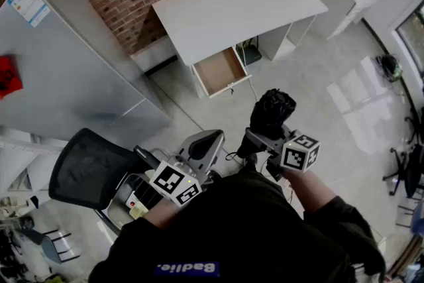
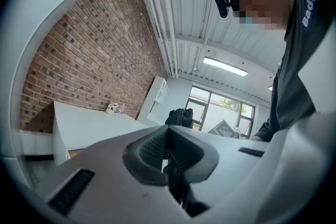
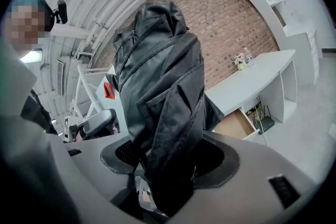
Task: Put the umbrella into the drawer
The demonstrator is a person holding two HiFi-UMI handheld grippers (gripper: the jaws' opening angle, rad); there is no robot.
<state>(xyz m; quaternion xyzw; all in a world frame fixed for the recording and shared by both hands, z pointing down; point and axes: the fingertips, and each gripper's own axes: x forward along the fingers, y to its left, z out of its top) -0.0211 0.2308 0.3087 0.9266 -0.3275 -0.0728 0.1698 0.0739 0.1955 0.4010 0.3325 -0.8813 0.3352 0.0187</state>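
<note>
The white desk (image 1: 225, 10) stands well apart from the person, against the brick wall, so the main risk is the carry: a swing on the way could knock the load against the desktop edge. Its 1 open drawer (image 1: 220, 71) looks shallow, and a long load may catch on the front lip or end up lying across the rim. The black folded umbrella (image 1: 271, 113) stands upright in the right gripper (image 3: 168, 165), whose 2 jaws clamp only its lower end. The loose fabric looks slippery and top-heavy, so it could tilt or slide out. The left gripper (image 2: 169, 147) is closed on nothing and gives no support.
</note>
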